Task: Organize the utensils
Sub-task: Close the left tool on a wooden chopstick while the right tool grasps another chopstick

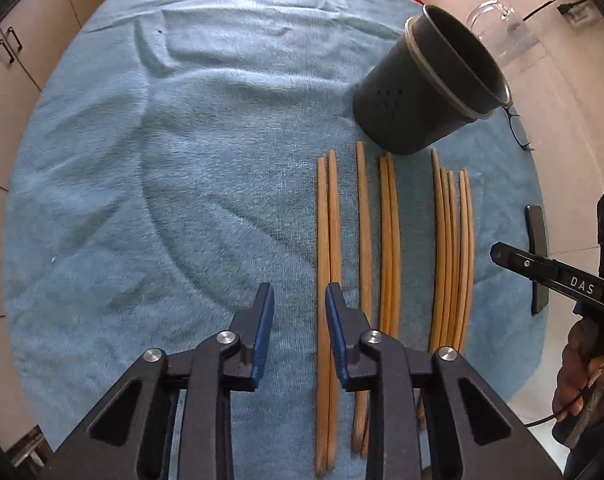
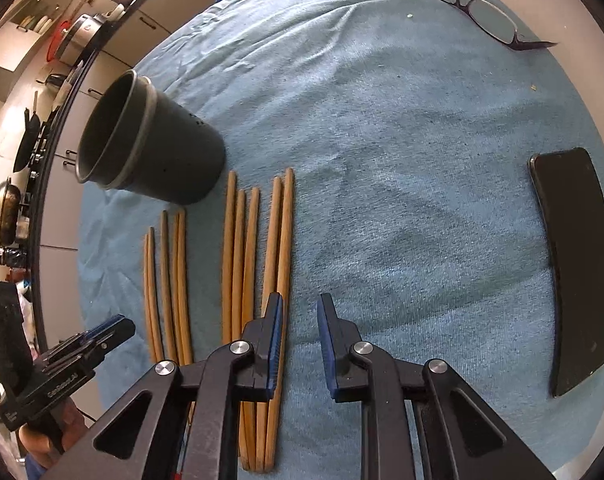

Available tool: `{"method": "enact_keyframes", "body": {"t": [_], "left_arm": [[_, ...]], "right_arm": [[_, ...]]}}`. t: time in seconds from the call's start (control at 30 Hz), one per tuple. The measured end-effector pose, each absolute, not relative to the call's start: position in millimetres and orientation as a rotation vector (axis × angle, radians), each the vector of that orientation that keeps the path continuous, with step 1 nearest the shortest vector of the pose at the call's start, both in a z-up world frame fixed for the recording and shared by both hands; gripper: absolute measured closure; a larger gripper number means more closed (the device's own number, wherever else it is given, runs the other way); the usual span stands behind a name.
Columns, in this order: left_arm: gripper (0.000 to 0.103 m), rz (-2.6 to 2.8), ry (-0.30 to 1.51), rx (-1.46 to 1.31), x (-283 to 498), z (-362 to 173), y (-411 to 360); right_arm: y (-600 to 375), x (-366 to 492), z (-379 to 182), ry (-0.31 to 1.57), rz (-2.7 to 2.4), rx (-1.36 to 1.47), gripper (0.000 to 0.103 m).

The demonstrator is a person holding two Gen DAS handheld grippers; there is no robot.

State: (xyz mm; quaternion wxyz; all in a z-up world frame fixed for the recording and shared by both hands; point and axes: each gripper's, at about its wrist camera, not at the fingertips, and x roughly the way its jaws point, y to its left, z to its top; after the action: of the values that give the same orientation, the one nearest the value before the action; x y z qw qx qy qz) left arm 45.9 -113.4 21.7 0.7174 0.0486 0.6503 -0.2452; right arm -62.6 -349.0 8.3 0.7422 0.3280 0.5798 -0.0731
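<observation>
Both sets of jaws are standing partly open and holding nothing, with only towel showing in each gap. We are seeing the left gripper (image 1: 299, 294) hovering over the blue towel (image 1: 181, 140) that covers the bench, its right finger lying over the leftmost pair of chopsticks (image 1: 328, 240) in its own view, but we cannot tell if it is touching them. The right gripper (image 2: 299, 304) is hanging at the other end of the row, its left finger over the rightmost pair (image 2: 279, 236), gap off to the side of them.

All the chopsticks are lying flat on the towel in loose parallel groups, tips pointing toward the dark utensil holder (image 1: 430, 88), which is standing upright just beyond them and looking empty (interior is dark, so not fully sure). Off to the side we are noting glasses (image 2: 486, 16) and a black phone (image 2: 578, 264), well apart from the sticks.

We are judging this as the approach step before a first pick: nothing is in the holder yet. The next move is calling for each gripper to shift sideways so a pair sits between the pads, then close, lift and tip the sticks into the holder. Thin round sticks on soft cloth may roll or slip.
</observation>
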Motion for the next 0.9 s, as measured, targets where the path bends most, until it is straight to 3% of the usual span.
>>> {"method": "enact_keyframes", "body": {"t": [0.9], "left_arm": [[0.081,-0.539,1.443,0.216,73,9,-138]], "right_arm": [[-343,-44,-1,1.303,-0.229,0.695,0.084]]}}
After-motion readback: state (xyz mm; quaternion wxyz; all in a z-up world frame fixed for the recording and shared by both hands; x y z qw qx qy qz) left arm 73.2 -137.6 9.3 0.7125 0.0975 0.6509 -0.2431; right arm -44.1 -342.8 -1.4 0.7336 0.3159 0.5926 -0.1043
